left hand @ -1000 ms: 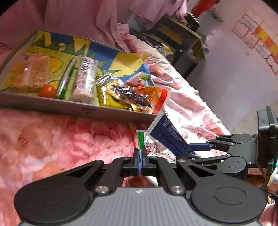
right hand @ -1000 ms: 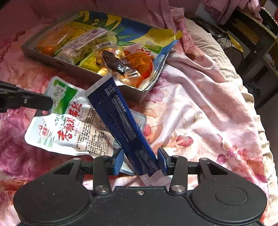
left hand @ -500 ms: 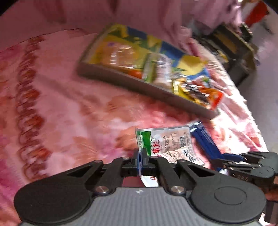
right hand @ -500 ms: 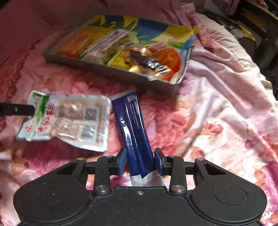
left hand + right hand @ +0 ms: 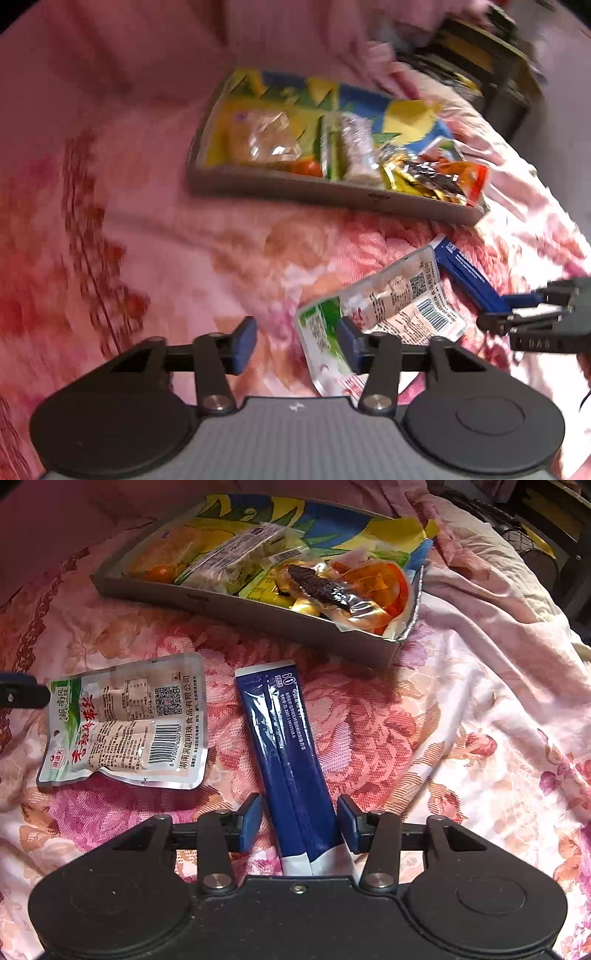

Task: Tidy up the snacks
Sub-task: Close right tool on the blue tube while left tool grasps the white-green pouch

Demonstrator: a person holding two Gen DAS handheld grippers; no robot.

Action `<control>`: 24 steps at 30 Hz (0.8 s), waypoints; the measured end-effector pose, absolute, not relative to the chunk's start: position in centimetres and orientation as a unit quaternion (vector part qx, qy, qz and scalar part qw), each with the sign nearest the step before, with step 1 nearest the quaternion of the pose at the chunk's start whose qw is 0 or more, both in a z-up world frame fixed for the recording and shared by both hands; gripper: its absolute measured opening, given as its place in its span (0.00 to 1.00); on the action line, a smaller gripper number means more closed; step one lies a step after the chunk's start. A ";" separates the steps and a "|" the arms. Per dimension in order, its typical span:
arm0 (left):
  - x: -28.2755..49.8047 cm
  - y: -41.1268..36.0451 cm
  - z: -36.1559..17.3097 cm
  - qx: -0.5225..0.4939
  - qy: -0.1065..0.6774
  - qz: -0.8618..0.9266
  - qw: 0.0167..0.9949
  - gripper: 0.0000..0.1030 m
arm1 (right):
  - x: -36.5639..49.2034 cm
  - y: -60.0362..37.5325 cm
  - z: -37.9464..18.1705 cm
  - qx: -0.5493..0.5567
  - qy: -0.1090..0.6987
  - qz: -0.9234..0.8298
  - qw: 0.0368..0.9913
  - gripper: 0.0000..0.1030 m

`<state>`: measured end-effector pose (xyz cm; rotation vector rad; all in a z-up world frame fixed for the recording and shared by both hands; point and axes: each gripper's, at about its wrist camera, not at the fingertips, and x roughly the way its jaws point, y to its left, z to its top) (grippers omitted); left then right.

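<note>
Spreading apart, the right gripper (image 5: 300, 823) fingers straddle the long dark-blue foil sachet (image 5: 286, 753) without pressing it; the sachet lies flat on the pink floral bedspread (image 5: 461, 738), apparently set down for sorting. The left gripper (image 5: 297, 341) is likewise opening, its right finger (image 5: 349, 341) overlapping the green-and-white printed snack pouch (image 5: 388, 299), which sits outside the gap. Beyond both stands the grey cardboard tray (image 5: 258, 614) of wrapped snacks. Only the right wrist view shows pouch and sachet lying apart; the left view is blurred.

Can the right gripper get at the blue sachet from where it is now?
Probably yes: the blue sachet lies flat on the bedspread between the opening fingers of the right gripper, nothing covering it.
</note>
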<state>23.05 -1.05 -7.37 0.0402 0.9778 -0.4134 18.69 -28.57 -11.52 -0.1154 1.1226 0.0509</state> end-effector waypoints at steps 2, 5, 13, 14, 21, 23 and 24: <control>22.7 -1.9 -7.1 0.040 0.441 -0.212 0.871 0.74 | 18.8 -28.4 -11.7 -0.056 0.533 0.023 0.844 0.48; 22.0 -3.5 -7.1 0.067 0.402 -0.247 0.879 0.90 | 18.9 -28.3 -11.9 -0.056 0.534 0.022 0.843 0.50; 20.9 -7.1 -8.5 0.154 0.336 -0.331 0.868 1.00 | 19.6 -28.4 -12.3 -0.048 0.534 0.018 0.844 0.60; 21.1 -7.3 -8.8 0.160 0.337 -0.340 0.863 1.00 | 19.7 -28.4 -12.4 -0.049 0.533 0.019 0.844 0.61; 22.2 -7.6 -10.3 0.151 0.366 -0.415 0.819 1.00 | 20.2 -28.3 -12.7 -0.049 0.534 0.021 0.844 0.71; 22.5 -7.7 -10.6 0.156 0.373 -0.424 0.810 1.00 | 20.5 -28.3 -12.9 -0.047 0.535 0.023 0.843 0.73; 22.7 -7.8 -10.7 0.158 0.382 -0.427 0.805 1.00 | 20.5 -28.3 -12.9 -0.047 0.535 0.024 0.843 0.75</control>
